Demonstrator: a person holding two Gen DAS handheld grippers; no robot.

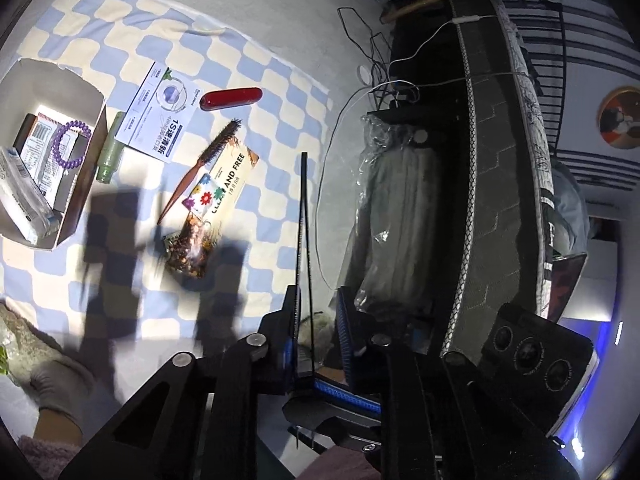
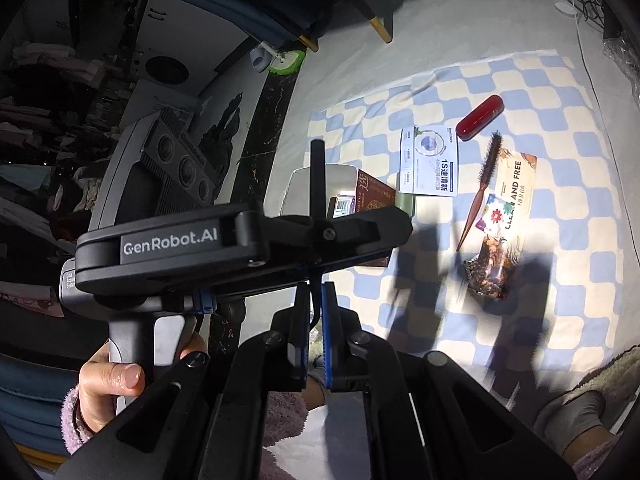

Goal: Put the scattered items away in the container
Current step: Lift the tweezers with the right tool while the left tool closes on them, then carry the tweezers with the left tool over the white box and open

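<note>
Both tongs pinch one thin black stick: left tongs & right tongs, near white cardboard box.

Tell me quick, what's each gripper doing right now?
left gripper: closed, fingers on the thin black strip.
right gripper: closed on the same strip, at its near end.

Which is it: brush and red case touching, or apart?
Apart. The right wrist view shows a strip of checkered cloth between the brush bristle tip and the red case.
</note>
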